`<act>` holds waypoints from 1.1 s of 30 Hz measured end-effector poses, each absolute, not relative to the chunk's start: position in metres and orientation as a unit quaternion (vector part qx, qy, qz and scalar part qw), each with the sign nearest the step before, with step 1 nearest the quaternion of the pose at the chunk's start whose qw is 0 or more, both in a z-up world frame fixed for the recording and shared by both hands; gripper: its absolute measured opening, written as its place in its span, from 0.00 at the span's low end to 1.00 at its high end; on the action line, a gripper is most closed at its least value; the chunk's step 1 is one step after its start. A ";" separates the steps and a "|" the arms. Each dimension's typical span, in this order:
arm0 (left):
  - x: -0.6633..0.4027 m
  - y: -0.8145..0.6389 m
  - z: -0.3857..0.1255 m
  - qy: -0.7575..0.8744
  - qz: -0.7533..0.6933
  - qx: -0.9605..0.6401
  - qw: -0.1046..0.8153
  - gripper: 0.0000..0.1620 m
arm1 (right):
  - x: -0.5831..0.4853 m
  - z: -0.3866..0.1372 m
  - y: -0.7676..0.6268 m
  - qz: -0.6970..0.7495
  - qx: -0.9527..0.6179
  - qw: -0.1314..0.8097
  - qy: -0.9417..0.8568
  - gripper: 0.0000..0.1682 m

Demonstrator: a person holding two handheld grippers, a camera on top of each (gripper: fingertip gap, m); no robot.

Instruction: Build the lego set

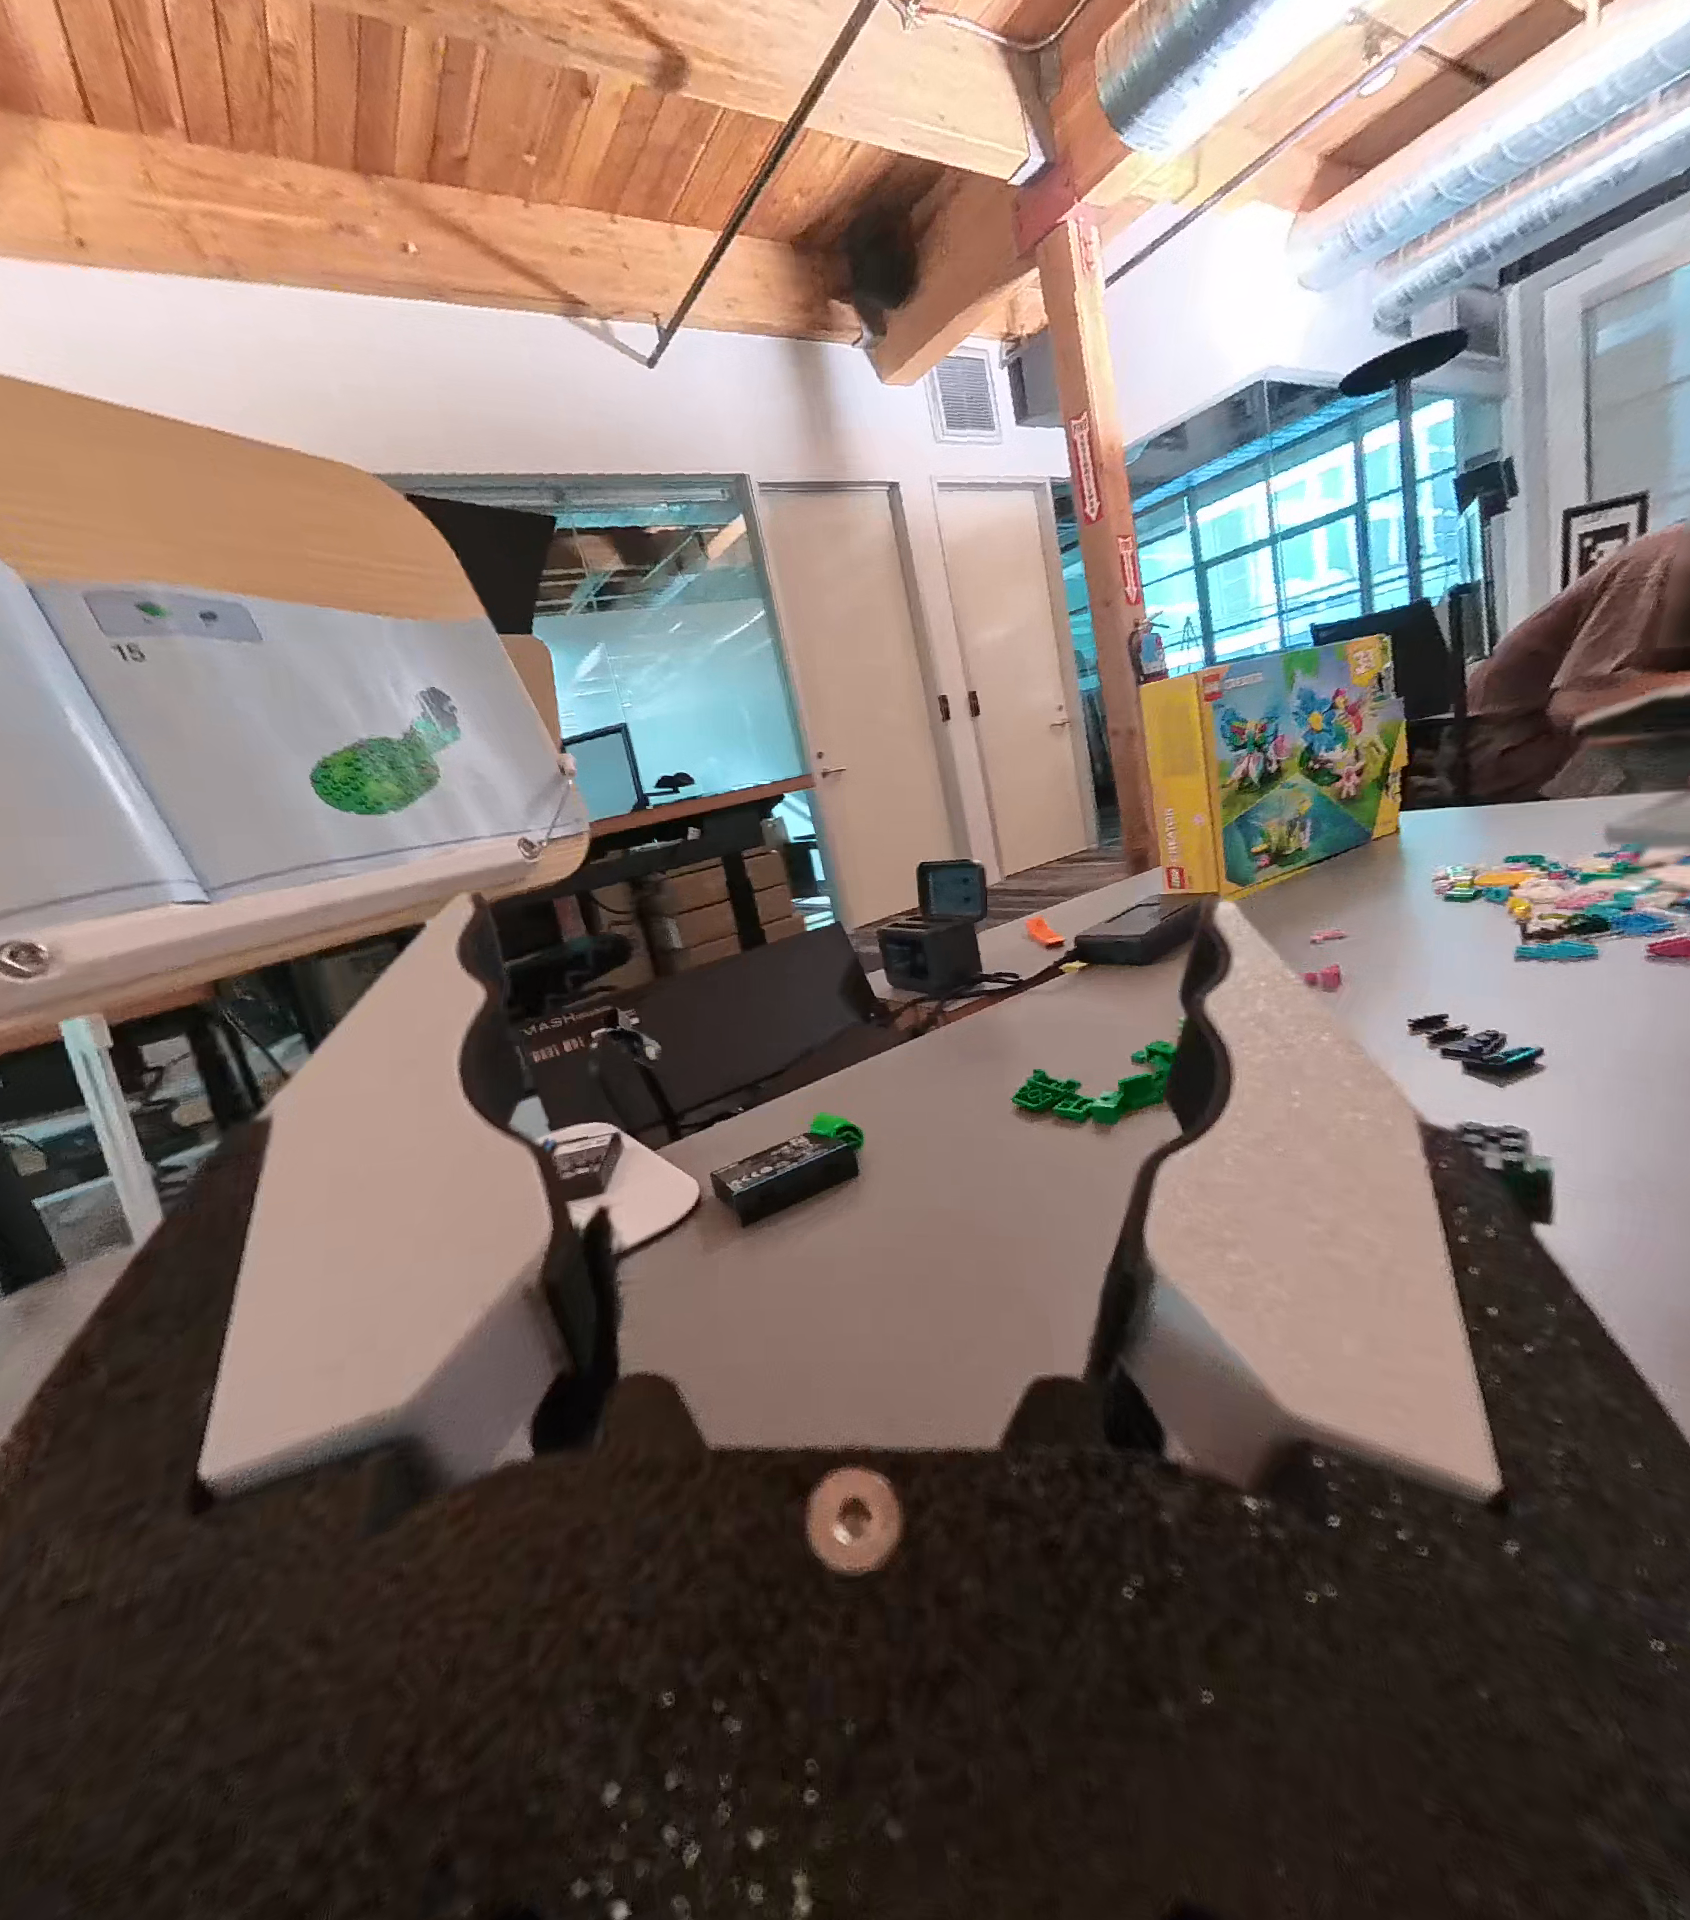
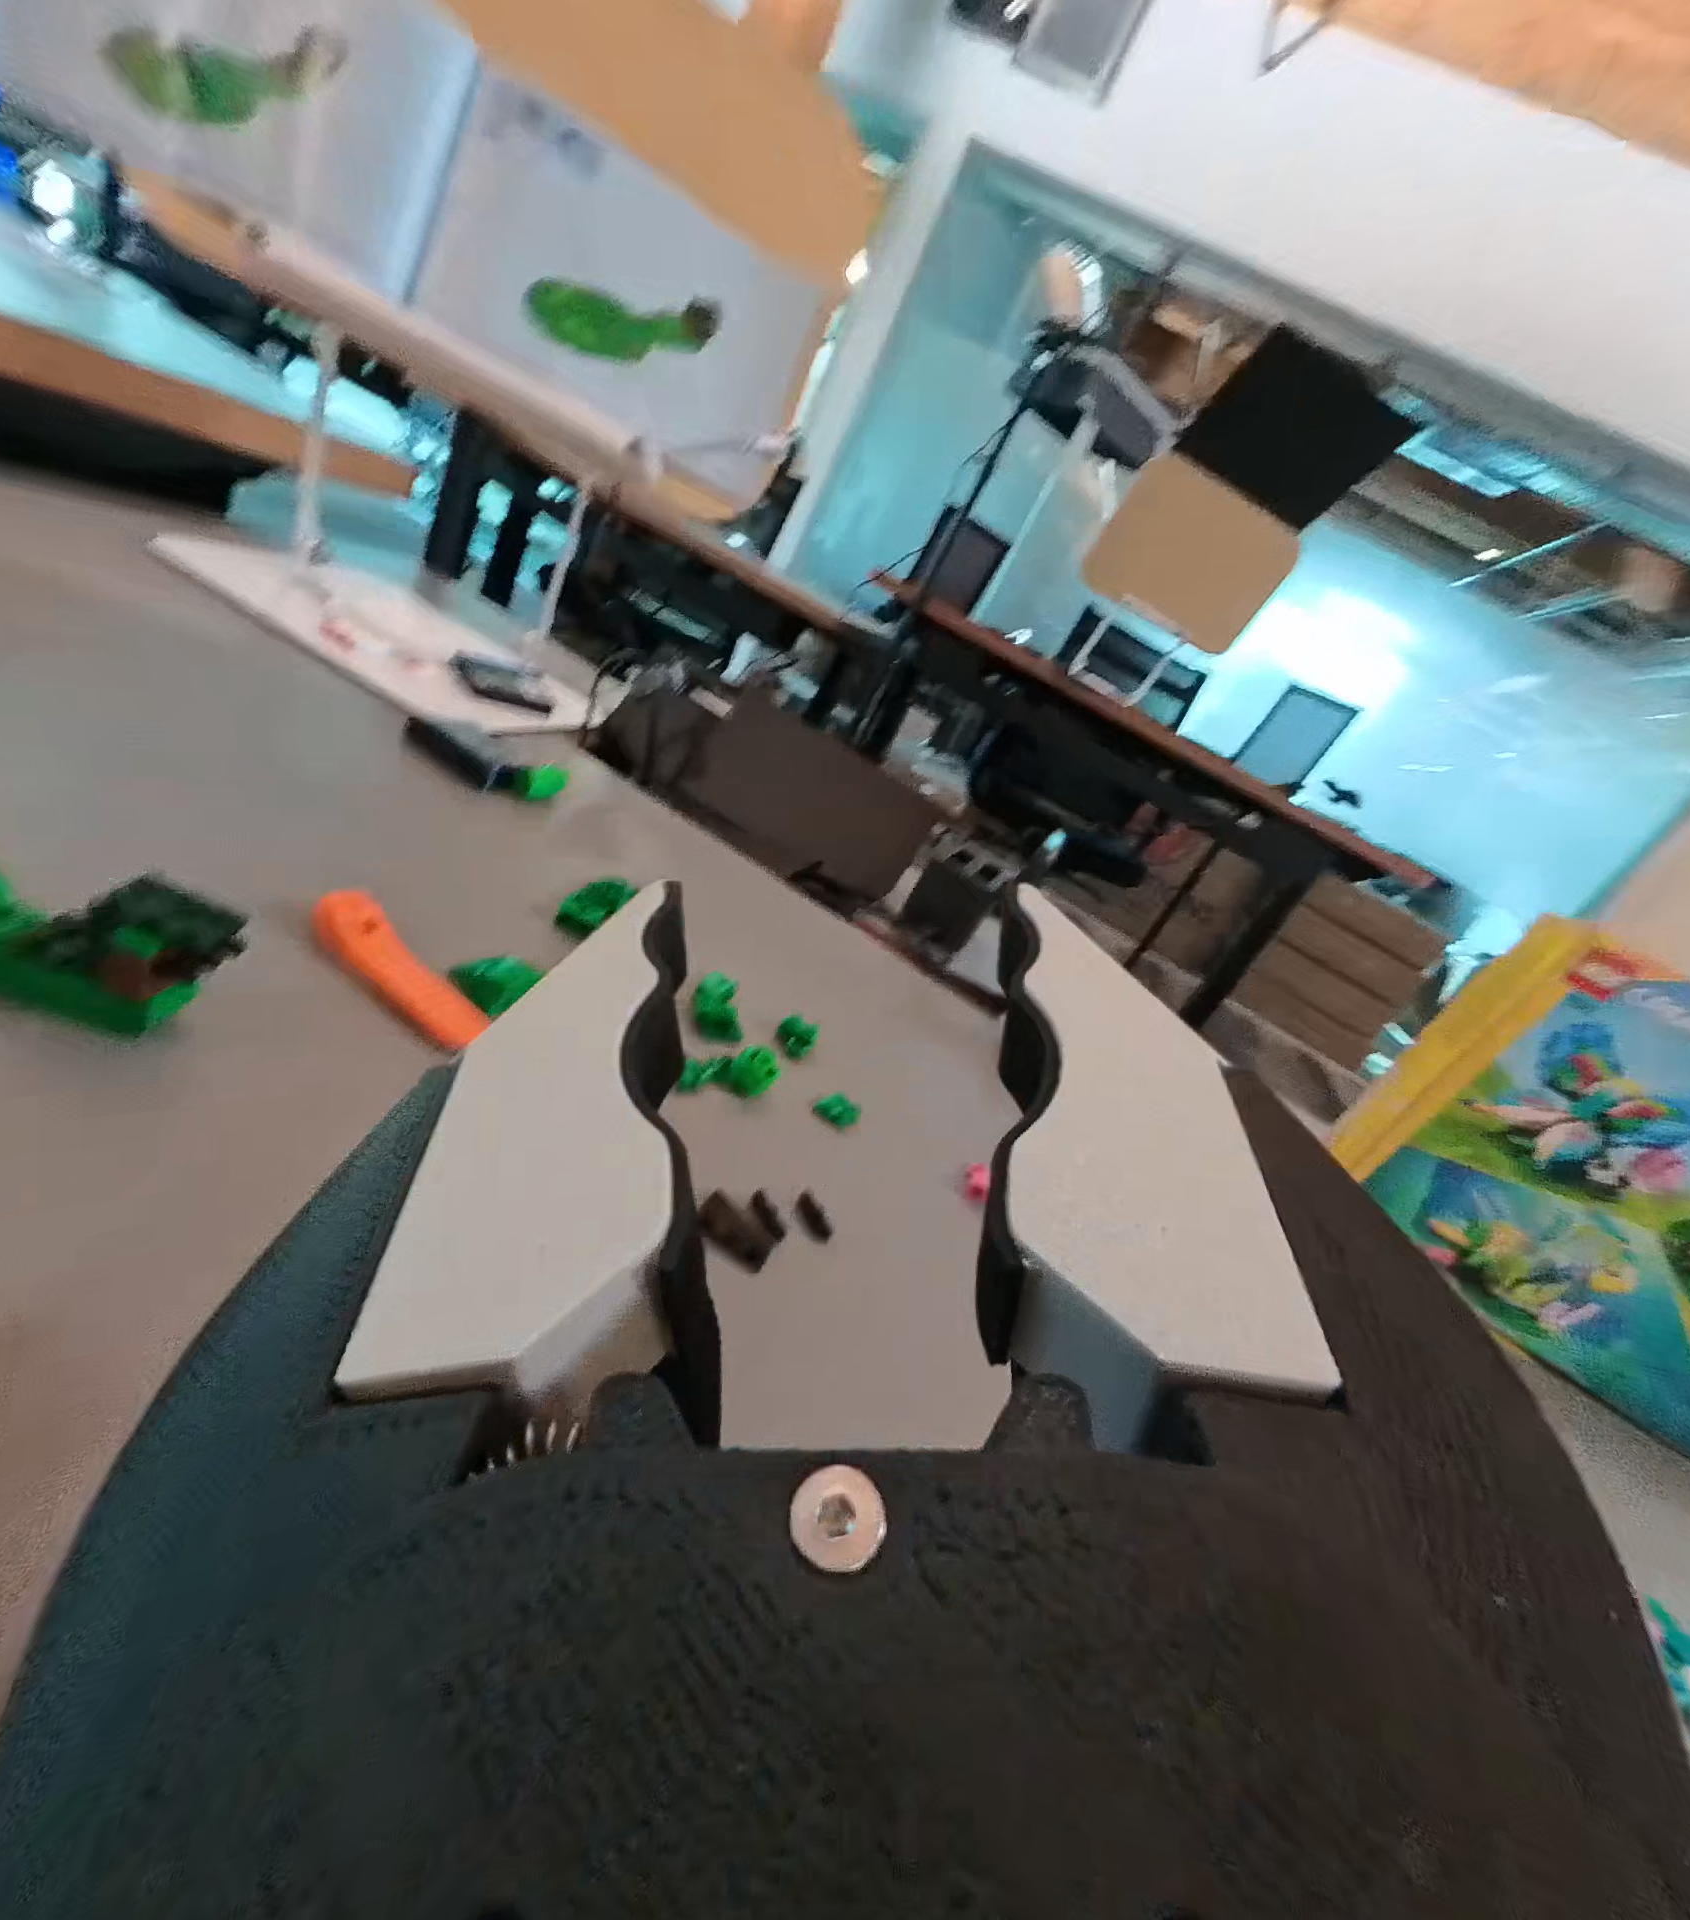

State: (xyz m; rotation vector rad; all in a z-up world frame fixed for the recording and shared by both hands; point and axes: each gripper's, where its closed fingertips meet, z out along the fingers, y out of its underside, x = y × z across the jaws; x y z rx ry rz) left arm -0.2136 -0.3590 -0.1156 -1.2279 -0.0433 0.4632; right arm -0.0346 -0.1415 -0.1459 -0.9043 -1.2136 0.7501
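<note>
My left gripper [image 1: 836,925] is open and empty above the grey table [image 1: 924,1299]. Loose green bricks [image 1: 1095,1091] lie just ahead of its right finger, small black bricks [image 1: 1475,1044] farther right. A pile of mixed coloured bricks [image 1: 1641,899] lies at far right. The open instruction booklet [image 1: 197,748] stands on a wooden stand at left. My right gripper [image 2: 841,904] is open and empty, tilted, above small green bricks [image 2: 753,1060] and dark bricks [image 2: 758,1221]. The partly built green model [image 2: 41,956] lies at left, beside an orange brick separator [image 2: 394,961].
The yellow set box [image 1: 1277,769] stands at the table's far edge and shows at right in the right wrist view [image 2: 1589,1195]. A black flat device [image 1: 784,1174] with a green piece lies ahead. Black chargers [image 1: 940,925] sit near the far edge. A person's sleeve [image 1: 1589,665] is at right. About 15 centimetres separates my right fingertips from the orange brick separator [image 2: 394,961].
</note>
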 end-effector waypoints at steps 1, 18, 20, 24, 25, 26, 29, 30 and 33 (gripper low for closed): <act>-0.213 -0.359 -0.114 -0.018 0.221 -0.568 0.792 0.77 | -0.035 -0.138 -0.139 0.336 -0.401 0.679 -0.515 0.34; -0.182 -0.353 -0.101 -0.028 0.194 -0.540 0.819 0.73 | -0.050 -0.141 -0.161 0.334 -0.350 0.720 -0.497 0.21; -0.132 -0.345 -0.083 -0.014 0.114 -0.489 0.864 0.67 | -0.048 -0.137 -0.157 0.351 -0.358 0.719 -0.482 0.20; -0.017 -0.296 -0.094 0.090 0.070 -0.496 0.861 0.62 | -0.041 -0.132 -0.147 0.386 -0.379 0.712 -0.447 0.19; 0.004 -0.288 -0.096 0.112 0.073 -0.497 0.857 0.61 | -0.039 -0.130 -0.145 0.393 -0.383 0.711 -0.440 0.16; 0.020 -0.282 -0.097 0.129 0.070 -0.496 0.856 0.58 | -0.036 -0.129 -0.143 0.400 -0.385 0.710 -0.433 0.11; 0.057 -0.271 -0.097 0.161 0.064 -0.493 0.853 0.50 | -0.028 -0.127 -0.135 0.406 -0.397 0.710 -0.418 0.00; 0.061 -0.266 -0.099 0.156 0.072 -0.497 0.851 0.45 | -0.025 -0.125 -0.131 0.406 -0.400 0.711 -0.412 0.00; 0.069 -0.245 -0.109 0.153 0.079 -0.519 0.837 0.36 | -0.023 -0.123 -0.124 0.416 -0.403 0.707 -0.405 0.00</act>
